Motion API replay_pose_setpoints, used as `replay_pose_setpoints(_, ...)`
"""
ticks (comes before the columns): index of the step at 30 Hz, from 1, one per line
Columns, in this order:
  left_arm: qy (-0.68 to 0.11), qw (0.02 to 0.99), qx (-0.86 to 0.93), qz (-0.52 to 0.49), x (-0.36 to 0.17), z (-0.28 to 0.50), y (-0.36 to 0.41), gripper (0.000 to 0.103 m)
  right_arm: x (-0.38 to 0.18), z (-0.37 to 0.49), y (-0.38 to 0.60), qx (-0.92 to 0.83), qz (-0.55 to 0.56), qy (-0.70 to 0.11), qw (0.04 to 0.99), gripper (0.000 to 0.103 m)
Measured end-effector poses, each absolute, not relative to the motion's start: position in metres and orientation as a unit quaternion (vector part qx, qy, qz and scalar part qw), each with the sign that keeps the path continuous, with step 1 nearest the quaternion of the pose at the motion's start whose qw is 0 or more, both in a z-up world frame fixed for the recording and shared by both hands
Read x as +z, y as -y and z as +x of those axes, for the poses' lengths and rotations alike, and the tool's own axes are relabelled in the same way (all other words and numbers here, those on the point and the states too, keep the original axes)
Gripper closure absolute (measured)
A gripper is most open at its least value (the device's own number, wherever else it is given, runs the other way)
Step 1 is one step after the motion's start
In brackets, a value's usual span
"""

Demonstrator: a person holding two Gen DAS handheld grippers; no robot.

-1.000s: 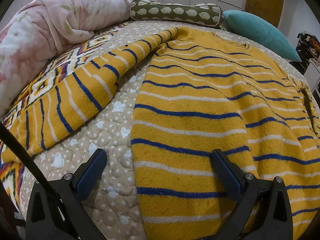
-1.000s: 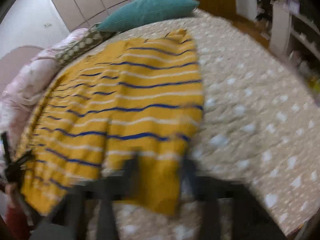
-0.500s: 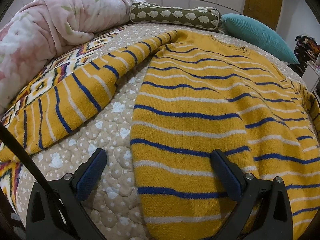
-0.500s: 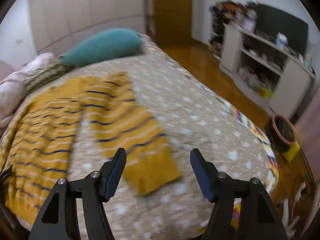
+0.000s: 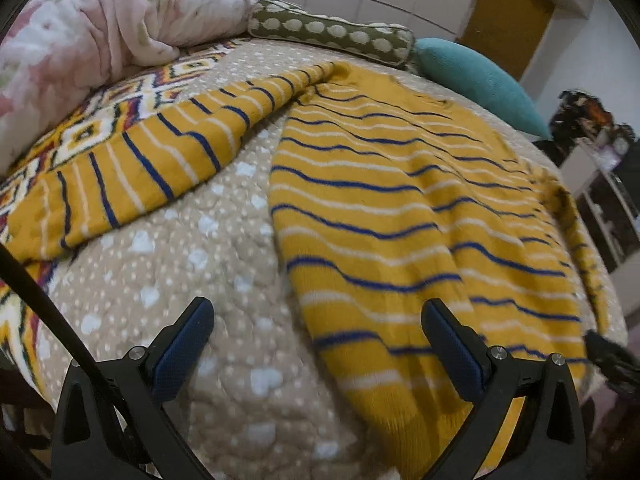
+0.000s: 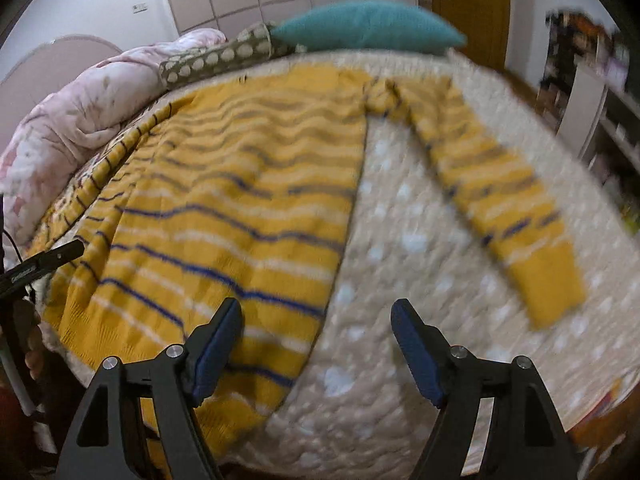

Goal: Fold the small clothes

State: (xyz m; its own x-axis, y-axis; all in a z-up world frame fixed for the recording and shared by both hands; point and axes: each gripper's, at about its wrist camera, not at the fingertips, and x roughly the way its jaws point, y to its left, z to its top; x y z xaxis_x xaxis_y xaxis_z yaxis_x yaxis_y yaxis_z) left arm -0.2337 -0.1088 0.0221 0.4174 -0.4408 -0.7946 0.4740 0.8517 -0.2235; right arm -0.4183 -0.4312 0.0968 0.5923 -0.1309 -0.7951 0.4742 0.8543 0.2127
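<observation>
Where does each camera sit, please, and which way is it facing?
Left wrist: on the left gripper, angled down over the bed's near edge at the sweater's body and one sleeve; its open fingers show.
Right wrist: on the right gripper, angled down at the hem and other sleeve; fingers just opened, empty.
Shared: sweater, teal pillow, pink duvet.

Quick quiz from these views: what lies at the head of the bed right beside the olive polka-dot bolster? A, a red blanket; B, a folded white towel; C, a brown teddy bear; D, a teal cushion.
D: the teal cushion lies end to end with the olive dotted bolster beyond the striped sweater.
</observation>
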Motion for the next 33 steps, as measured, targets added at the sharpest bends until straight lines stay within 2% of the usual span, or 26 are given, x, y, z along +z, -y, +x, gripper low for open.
replay_pose_setpoints(3, -0.477, 0.836, -0.27, 0.011, 0.019, -0.237, 0.113, 0.002, 0.082, -0.429, 0.43, -0.153, 0.252, -0.41, 0.863, 0.02)
replay_pose_setpoints(5, -0.485, 0.837, -0.253, 0.002, 0.019, -0.238, 0.116, 0.032, 0.082, -0.434, 0.426, -0.142, 0.267, -0.397, 0.867, 0.019)
replay_pose_setpoints(7, -0.493, 0.841, -0.223, 0.017, 0.02, -0.237, 0.119, 0.081, 0.08, -0.434, 0.425, -0.129, 0.291, -0.387, 0.865, 0.019)
replay_pose_setpoints(8, -0.499, 0.835, -0.233, 0.011, 0.022, -0.236, 0.12, 0.09, 0.079, -0.434, 0.425, -0.125, 0.301, -0.383, 0.864, 0.021)
replay_pose_setpoints(9, -0.504, 0.833, -0.231, 0.002, 0.025, -0.234, 0.118, 0.092, 0.079, -0.433, 0.425, -0.123, 0.305, -0.381, 0.864, 0.024)
replay_pose_setpoints(10, -0.503, 0.834, -0.225, -0.001, 0.028, -0.235, 0.115, 0.093, 0.08, -0.432, 0.426, -0.116, 0.306, -0.38, 0.865, 0.051)
replay_pose_setpoints(11, -0.5, 0.837, -0.22, 0.0, 0.032, -0.237, 0.112, 0.093, 0.08, -0.431, 0.427, -0.104, 0.31, -0.384, 0.864, 0.086)
replay_pose_setpoints(13, -0.491, 0.846, -0.21, 0.008, 0.044, -0.245, 0.102, 0.094, 0.081, -0.436, 0.432, -0.078, 0.339, -0.385, 0.855, 0.089)
replay_pose_setpoints(18, -0.497, 0.844, -0.202, -0.006, 0.058, -0.271, 0.069, 0.094, 0.091, -0.455, 0.426, -0.058, 0.326, -0.391, 0.859, 0.098)
replay_pose_setpoints(22, -0.498, 0.847, -0.185, 0.018, 0.049, -0.293, 0.057, 0.095, 0.084, -0.475, 0.413, -0.069, 0.314, -0.413, 0.852, 0.098)
replay_pose_setpoints(23, -0.494, 0.849, -0.185, 0.021, 0.048, -0.296, 0.055, 0.093, 0.082, -0.476, 0.412, -0.071, 0.311, -0.417, 0.851, 0.097)
replay_pose_setpoints(25, -0.478, 0.859, -0.182, 0.024, 0.053, -0.304, 0.049, 0.082, 0.084, -0.482, 0.408, -0.086, 0.295, -0.417, 0.855, 0.097)
replay_pose_setpoints(27, -0.458, 0.872, -0.169, 0.034, 0.061, -0.31, 0.044, 0.076, 0.091, -0.488, 0.409, -0.093, 0.285, -0.407, 0.863, 0.092)
replay_pose_setpoints(28, -0.452, 0.875, -0.168, 0.038, 0.065, -0.312, 0.042, 0.068, 0.094, -0.488, 0.411, -0.092, 0.287, -0.4, 0.866, 0.073)
replay_pose_setpoints(29, -0.447, 0.878, -0.17, 0.04, 0.067, -0.314, 0.039, 0.063, 0.096, -0.488, 0.413, -0.089, 0.292, -0.393, 0.867, 0.043)
replay_pose_setpoints(30, -0.442, 0.879, -0.172, 0.04, 0.07, -0.317, 0.038, 0.055, 0.097, -0.486, 0.415, -0.085, 0.298, -0.388, 0.868, 0.031)
replay_pose_setpoints(31, -0.437, 0.881, -0.176, 0.038, 0.074, -0.32, 0.037, 0.051, 0.096, -0.481, 0.417, -0.076, 0.309, -0.383, 0.867, 0.025)
replay_pose_setpoints(33, -0.433, 0.883, -0.179, 0.034, 0.078, -0.322, 0.037, 0.047, 0.091, -0.47, 0.416, -0.059, 0.326, -0.385, 0.862, 0.025)
